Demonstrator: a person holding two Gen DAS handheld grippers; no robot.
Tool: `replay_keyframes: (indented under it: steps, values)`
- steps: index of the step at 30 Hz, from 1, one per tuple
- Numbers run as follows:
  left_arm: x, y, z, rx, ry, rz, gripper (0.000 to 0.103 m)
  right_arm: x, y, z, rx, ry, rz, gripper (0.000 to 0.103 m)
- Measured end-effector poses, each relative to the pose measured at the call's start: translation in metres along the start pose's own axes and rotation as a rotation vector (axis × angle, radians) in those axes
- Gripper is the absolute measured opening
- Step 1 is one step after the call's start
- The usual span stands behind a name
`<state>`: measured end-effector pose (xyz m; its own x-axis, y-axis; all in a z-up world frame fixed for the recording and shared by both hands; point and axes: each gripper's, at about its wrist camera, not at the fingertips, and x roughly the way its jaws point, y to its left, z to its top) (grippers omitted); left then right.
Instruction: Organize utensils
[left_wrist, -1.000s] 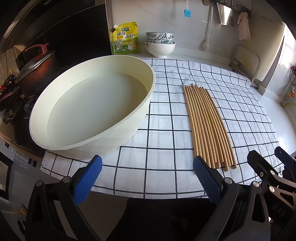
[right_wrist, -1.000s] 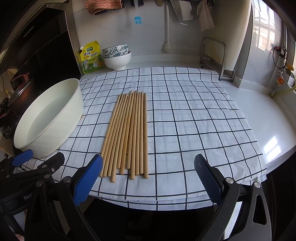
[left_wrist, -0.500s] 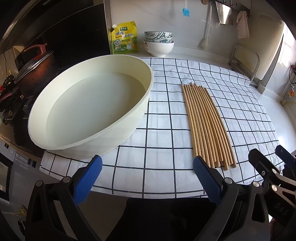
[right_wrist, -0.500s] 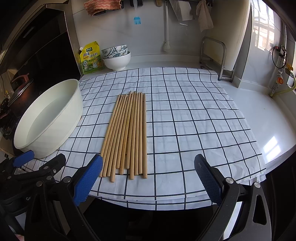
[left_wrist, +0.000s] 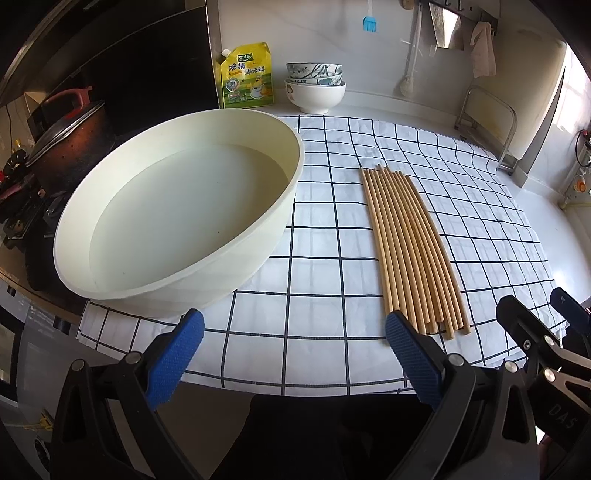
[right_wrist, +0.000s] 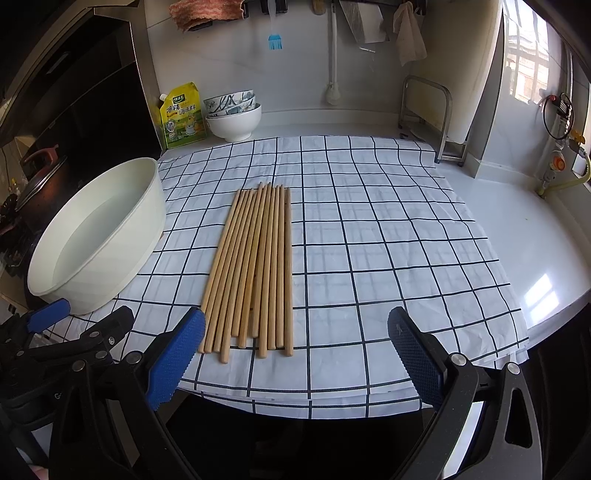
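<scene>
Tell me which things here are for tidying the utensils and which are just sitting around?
For the job:
- wooden chopsticks, side by side on the checked cloth
- left hand-held gripper and right hand-held gripper, both open, holding nothing

Just sitting around:
- cream basin holding water
- stacked bowls
- yellow pouch
- blue brush on the wall
- pot on the stove

You had bright daylight from the window (right_wrist: 524, 66), glare on the counter (right_wrist: 543, 295), and strong fisheye edge bending.
</scene>
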<state>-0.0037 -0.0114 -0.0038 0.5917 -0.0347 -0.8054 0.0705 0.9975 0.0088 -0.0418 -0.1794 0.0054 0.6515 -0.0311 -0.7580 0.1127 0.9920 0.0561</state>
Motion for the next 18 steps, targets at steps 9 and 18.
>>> replay_keyframes:
  steps: [9,18]
  values:
    - [0.0006,-0.0015,0.0008,-0.002,0.001,0.002,0.097,-0.0023,0.0003,0.0017,-0.003,-0.002,-0.001,0.095]
    - [0.0008,-0.0009,0.0015,-0.002,0.0,0.001,0.097,-0.0026,0.0009,0.0025,-0.004,0.0,-0.002,0.095]
